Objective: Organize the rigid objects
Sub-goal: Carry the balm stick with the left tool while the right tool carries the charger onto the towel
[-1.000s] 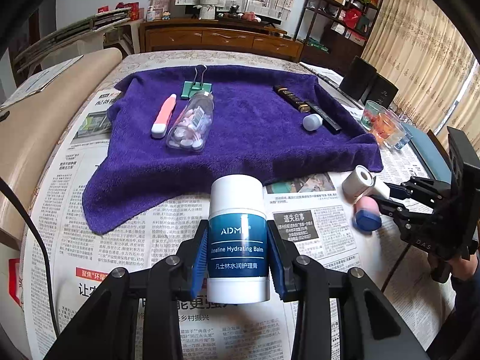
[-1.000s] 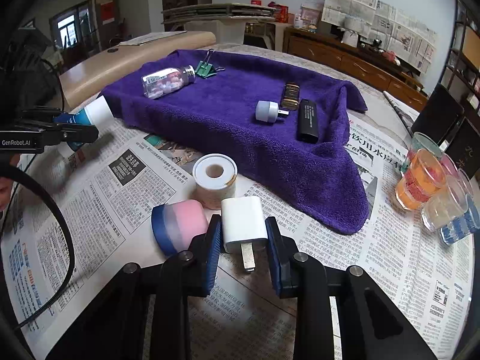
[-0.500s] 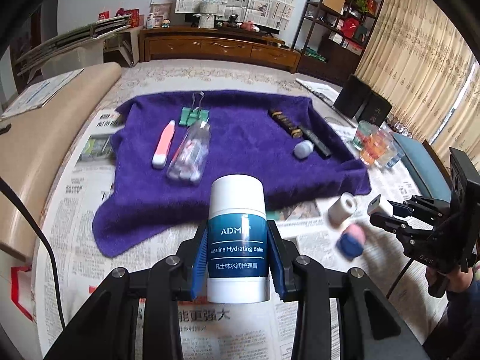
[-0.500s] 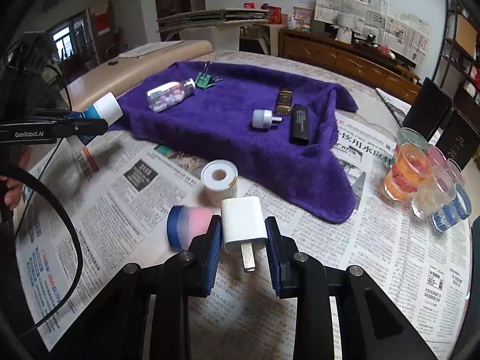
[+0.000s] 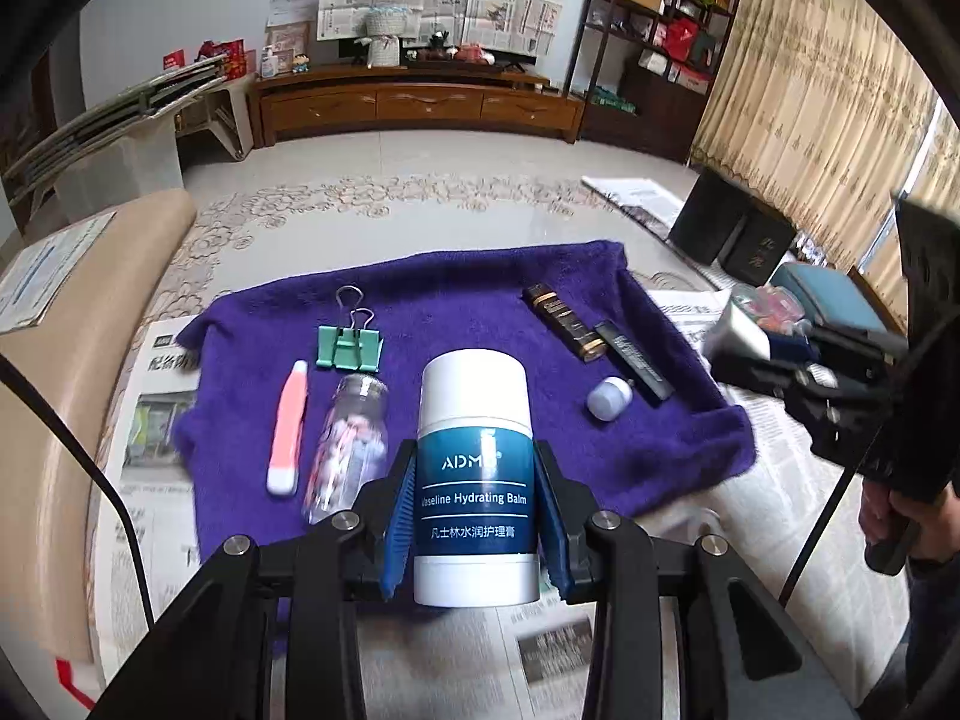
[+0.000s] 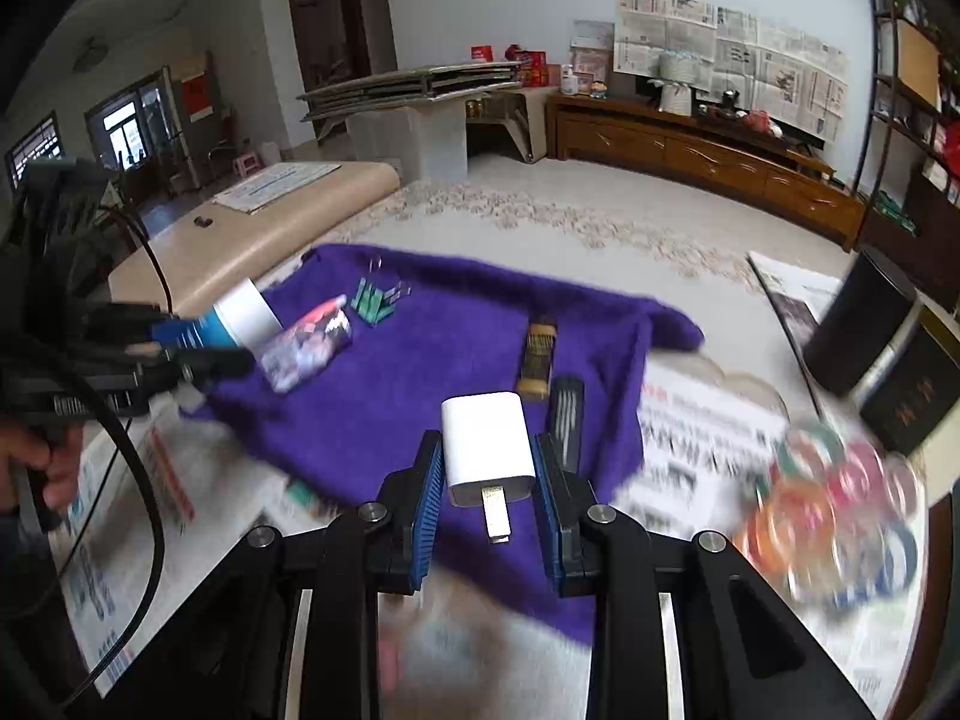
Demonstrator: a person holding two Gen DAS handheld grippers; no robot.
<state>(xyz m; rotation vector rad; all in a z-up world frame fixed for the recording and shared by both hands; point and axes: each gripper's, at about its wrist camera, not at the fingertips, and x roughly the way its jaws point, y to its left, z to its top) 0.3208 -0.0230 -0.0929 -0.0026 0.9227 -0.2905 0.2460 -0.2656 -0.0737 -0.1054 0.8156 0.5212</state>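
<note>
With the left gripper [image 5: 477, 516] clamped on the Vaseline balm stick [image 5: 475, 480] and the right gripper [image 6: 487, 480] pinching the white charger [image 6: 487, 447], both carried above the purple towel's [image 5: 480, 300] near edge, the next move is probably setting each down in a free spot.

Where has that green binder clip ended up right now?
In the left wrist view the green binder clip lies on the purple towel, toward its far left, just behind the pink-and-white stick and the clear pill bottle.
</note>
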